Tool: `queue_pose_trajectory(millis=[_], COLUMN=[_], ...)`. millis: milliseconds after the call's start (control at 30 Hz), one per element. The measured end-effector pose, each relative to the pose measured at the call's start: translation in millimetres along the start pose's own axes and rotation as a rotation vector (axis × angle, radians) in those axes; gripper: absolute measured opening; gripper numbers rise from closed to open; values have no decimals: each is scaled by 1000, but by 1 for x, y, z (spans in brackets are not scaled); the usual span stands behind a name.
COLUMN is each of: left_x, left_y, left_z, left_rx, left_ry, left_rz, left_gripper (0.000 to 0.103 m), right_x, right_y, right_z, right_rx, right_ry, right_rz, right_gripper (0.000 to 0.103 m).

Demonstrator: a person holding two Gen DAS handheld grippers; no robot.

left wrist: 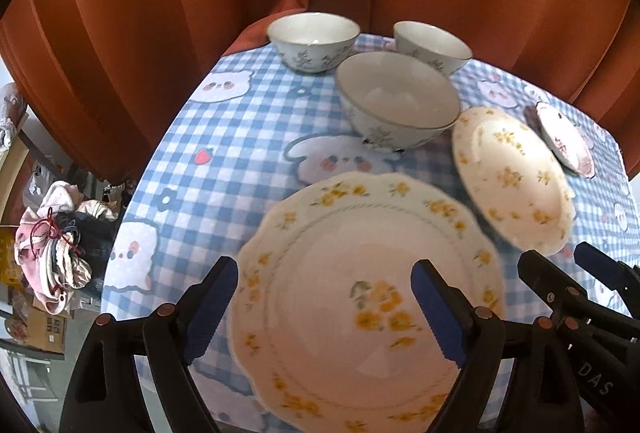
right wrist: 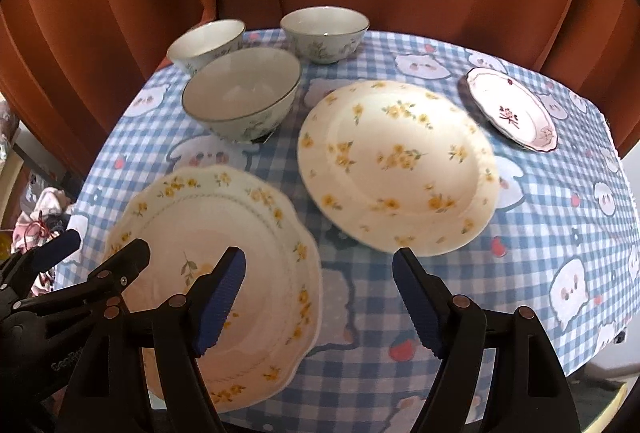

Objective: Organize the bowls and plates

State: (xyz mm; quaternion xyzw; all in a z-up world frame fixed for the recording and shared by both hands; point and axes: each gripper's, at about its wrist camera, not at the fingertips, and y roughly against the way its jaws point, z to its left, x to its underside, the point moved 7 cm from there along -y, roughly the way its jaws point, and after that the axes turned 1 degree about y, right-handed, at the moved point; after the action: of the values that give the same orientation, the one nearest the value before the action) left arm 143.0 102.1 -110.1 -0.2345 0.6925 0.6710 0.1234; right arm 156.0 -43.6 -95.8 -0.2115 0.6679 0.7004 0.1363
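Note:
A scalloped plate with yellow flowers (left wrist: 360, 297) (right wrist: 180, 217) lies at the near edge of the checked tablecloth (left wrist: 240, 137). My left gripper (left wrist: 324, 269) (right wrist: 106, 241) hangs over it, open, nothing between its blue pads. Right of it lies a round yellow-flowered plate (left wrist: 516, 173) (right wrist: 396, 165). My right gripper (right wrist: 318, 255) (left wrist: 558, 257) stands open above the cloth between the two plates, empty. A small pink-rimmed plate (right wrist: 512, 109) (left wrist: 564, 141) sits at the far right. Behind are three floral bowls: a larger one (left wrist: 400, 101) (right wrist: 242, 93) in front, two smaller ones (left wrist: 314, 41) (left wrist: 432, 47) at the back.
An orange curtain (left wrist: 160, 13) hangs close behind the table's far edge. A pile of clothing (left wrist: 52, 249) lies below the table's left side. The cloth's right part (right wrist: 560, 233) carries no dishes.

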Motion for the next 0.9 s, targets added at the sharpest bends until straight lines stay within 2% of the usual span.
queue_pose_trajectory(millis=[167, 300, 533, 900], left_x=[-8, -16, -32, -45], left_y=[2, -1, -14, -60], left_z=[-27, -52, -91, -142], left_rx=[7, 8, -1, -26], left_ry=[13, 23, 60, 97], left_rz=[-17, -25, -13, 24], left_gripper=[89, 89, 89, 85], right_x=[-8, -17, -39, -70], right_y=[7, 8, -5, -45], right_z=[-25, -51, -93, -146], right_rx=[-14, -26, -60, -41], right_ry=[-10, -26, -41, -42], right_rz=[-48, -54, -36, 0], right_gripper=[79, 79, 79, 79])
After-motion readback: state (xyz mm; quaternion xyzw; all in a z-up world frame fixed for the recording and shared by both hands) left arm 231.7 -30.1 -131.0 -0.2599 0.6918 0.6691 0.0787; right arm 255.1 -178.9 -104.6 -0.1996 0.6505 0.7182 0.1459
